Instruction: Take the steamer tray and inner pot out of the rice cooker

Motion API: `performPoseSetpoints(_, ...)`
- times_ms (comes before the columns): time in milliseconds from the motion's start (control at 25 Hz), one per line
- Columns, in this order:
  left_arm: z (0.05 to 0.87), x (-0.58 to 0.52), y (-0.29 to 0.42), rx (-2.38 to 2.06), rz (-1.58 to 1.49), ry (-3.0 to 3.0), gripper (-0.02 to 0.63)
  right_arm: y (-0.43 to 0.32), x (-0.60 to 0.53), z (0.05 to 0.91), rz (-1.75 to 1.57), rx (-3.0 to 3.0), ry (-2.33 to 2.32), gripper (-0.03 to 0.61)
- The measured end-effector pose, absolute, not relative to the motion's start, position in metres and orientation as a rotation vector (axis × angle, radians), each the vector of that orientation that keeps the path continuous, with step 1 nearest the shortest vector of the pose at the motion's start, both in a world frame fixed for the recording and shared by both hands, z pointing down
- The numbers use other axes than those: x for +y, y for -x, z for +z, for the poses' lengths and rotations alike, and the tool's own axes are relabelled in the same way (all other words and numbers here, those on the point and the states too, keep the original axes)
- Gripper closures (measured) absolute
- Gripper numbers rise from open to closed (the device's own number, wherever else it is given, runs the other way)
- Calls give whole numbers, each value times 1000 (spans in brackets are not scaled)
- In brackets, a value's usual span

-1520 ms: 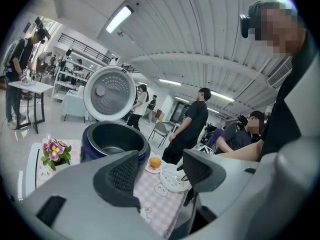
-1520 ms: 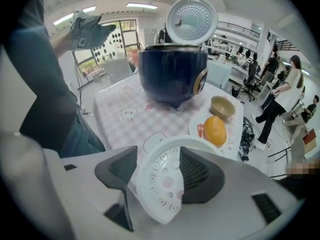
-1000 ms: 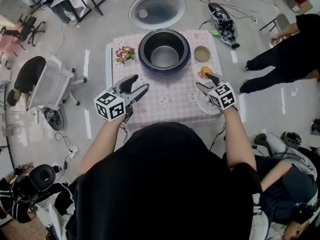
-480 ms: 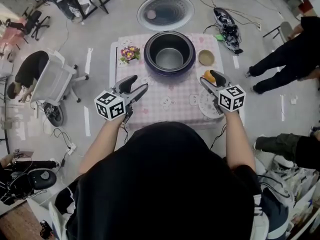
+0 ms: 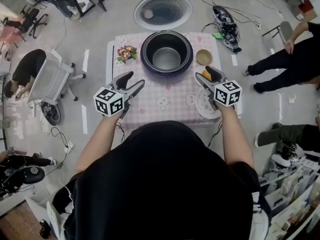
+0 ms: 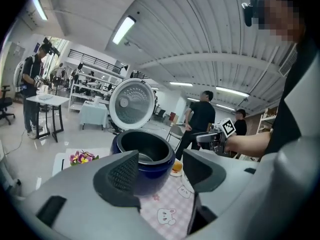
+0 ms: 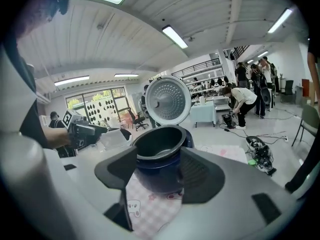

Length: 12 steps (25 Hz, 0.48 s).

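The dark blue rice cooker (image 5: 166,53) stands at the far side of the table with its round lid (image 5: 163,11) swung back. Its dark inner pot (image 5: 166,59) sits inside and I see no tray in it. A white round dish (image 5: 201,107) lies on the cloth under my right hand; its detail is too small to read. My left gripper (image 5: 135,80) is open, left of the cooker and nearer to me. My right gripper (image 5: 205,73) is open to the cooker's right. Both gripper views frame the cooker (image 6: 145,151) (image 7: 160,144) between empty jaws, still apart from it.
A pink checked cloth (image 5: 165,101) covers the small table. A flower posy (image 5: 126,51) sits at its far left, a small bowl (image 5: 204,57) and an orange item (image 5: 205,75) at the right. Chairs, cables and standing people surround the table.
My right gripper has rolled and lifted a little toward the cooker. My left gripper has edged forward. Both stay open and empty.
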<state>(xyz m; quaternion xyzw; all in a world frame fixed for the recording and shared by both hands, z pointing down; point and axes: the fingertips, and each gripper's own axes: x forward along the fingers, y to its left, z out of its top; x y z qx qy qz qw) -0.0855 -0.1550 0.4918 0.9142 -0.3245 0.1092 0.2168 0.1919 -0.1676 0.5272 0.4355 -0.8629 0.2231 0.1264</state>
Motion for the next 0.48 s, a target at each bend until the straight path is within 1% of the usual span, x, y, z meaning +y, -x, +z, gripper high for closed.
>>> performPoseSetpoints(480,536,-209,64,-919,377,-2458,329,-185,-225,556,769,-2513,-1234,302)
